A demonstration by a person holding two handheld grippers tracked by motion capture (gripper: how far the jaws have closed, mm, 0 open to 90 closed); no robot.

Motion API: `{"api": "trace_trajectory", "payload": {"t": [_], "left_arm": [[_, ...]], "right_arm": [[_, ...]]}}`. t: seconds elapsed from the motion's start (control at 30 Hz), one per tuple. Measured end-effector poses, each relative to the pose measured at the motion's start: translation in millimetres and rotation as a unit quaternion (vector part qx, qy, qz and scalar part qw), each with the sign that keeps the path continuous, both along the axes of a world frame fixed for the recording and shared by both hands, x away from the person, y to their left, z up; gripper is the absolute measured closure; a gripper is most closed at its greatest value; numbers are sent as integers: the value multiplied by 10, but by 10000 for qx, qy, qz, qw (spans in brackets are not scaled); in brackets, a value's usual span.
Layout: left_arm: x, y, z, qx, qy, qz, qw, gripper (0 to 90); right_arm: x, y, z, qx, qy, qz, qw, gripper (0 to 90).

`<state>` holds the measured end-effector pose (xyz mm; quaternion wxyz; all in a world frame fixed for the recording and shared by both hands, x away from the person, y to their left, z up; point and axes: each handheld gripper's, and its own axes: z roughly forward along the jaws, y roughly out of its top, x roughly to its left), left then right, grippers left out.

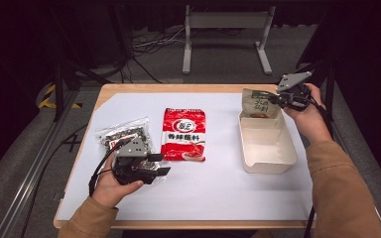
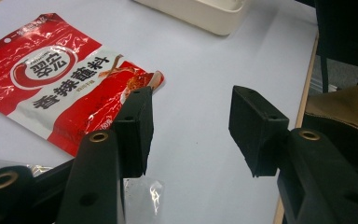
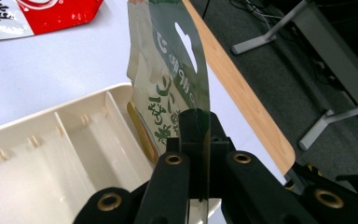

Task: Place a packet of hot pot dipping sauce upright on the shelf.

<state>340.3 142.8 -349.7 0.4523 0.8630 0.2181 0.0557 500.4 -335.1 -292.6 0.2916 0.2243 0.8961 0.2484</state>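
While the right gripper (image 1: 279, 98) pinches a green sauce packet (image 1: 257, 103) upright over the cream tray's (image 1: 268, 163) twelve o'clock end, the left gripper (image 1: 161, 164), jaws wide, rests at the seaweed bag's (image 1: 124, 133) five o'clock.

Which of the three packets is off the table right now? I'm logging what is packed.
The beige packet with green print, pinched by the right tool over the white box. The red packet and clear packet lie flat.
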Motion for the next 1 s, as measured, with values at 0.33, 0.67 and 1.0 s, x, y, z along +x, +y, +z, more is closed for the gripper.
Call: {"api": "trace_trajectory", "payload": {"t": [0.33, 0.67, 1.0], "left_arm": [[7, -5, -11, 17, 39, 6, 10000, 499], [25, -8, -27, 32, 58, 27, 10000, 493], [78, -24, -60, 16, -96, 155, 9998, 336]], "right_arm": [[46, -28, -117, -34, 289, -186, 9994, 897], [34, -76, -148, 60, 381, -349, 9986, 877], [-46, -87, -93, 591, 363, -590, 9958, 588]]}}
